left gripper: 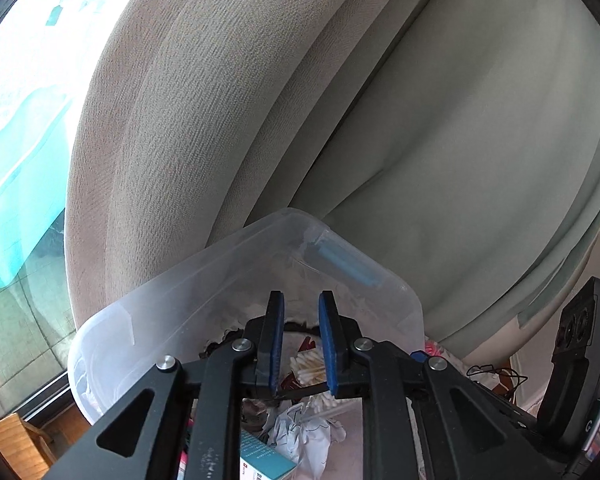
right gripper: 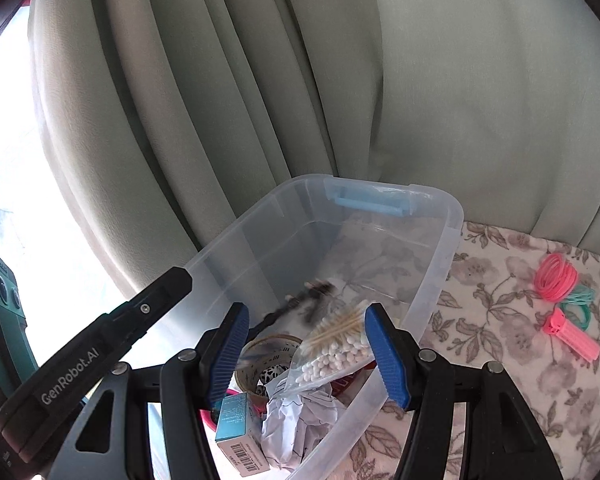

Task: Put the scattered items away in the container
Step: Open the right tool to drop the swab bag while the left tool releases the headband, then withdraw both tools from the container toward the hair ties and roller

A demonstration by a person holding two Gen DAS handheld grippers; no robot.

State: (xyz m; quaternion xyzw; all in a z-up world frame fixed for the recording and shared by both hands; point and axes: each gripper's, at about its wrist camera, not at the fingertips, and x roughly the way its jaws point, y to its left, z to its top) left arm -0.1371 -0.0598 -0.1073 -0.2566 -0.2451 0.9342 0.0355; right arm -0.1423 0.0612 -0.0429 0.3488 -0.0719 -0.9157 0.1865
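Both grippers hang over the bin (right gripper: pixel 440 216) with nothing between their pads: our right gripper (right gripper: pixel 308 356) is spread wide, our left gripper (left gripper: pixel 301 344) parted narrowly. Inside the bin lie a bag of swabs (right gripper: pixel 336 350), crumpled paper (right gripper: pixel 300 420), a teal box (right gripper: pixel 236 428), a tape roll (right gripper: pixel 272 354) and a dark blurred thing we cannot name. Out on the floral cloth (right gripper: pixel 500 360), well apart from the bin, lie pink bands (right gripper: pixel 556 276), teal bands (right gripper: pixel 580 306) and a pink roller (right gripper: pixel 572 338). We judge the bands light, springy and prone to slip, best pinched across the whole bundle. The roller looks stiff and light; we would grip it across its middle.
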